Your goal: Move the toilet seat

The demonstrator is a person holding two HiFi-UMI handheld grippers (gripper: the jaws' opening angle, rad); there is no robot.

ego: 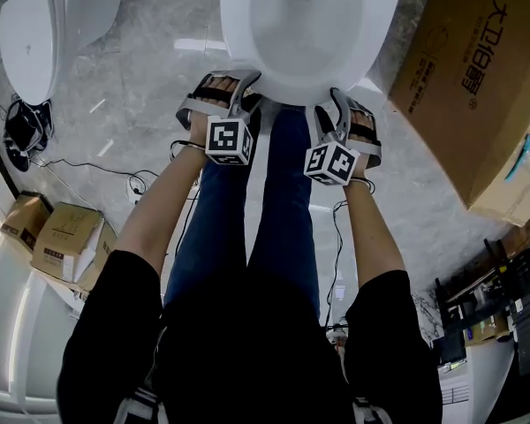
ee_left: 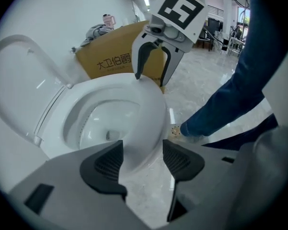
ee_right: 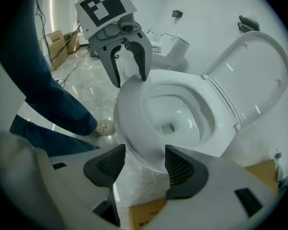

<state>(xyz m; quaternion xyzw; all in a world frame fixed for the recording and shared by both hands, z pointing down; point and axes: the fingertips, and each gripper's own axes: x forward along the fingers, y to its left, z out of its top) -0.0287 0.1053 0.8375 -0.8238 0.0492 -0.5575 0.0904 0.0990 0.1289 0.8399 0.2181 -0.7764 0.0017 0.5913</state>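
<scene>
The white toilet [ego: 300, 51] stands at the top centre of the head view, bowl uncovered. Its seat and lid [ee_left: 19, 80] are tipped up at the back, seen too in the right gripper view [ee_right: 259, 75]. My left gripper [ego: 244, 87] is at the front rim's left side, pointing steeply down. Its jaws [ee_left: 141, 162] are open and straddle the rim [ee_left: 144, 123], with the pads clear of it. My right gripper [ego: 340, 100] is at the rim's right side, also open [ee_right: 144, 166] astride the rim [ee_right: 134, 143]. Each gripper shows in the other's view, left [ee_right: 129, 66] and right [ee_left: 153, 66].
A big cardboard box [ego: 477, 78] leans just right of the toilet. A second toilet [ego: 35, 34] stands far left, with small boxes [ego: 66, 237] and cables [ego: 97, 166] on the marble floor. The person's legs [ego: 265, 201] and sandalled feet [ego: 214, 91] are right below the bowl.
</scene>
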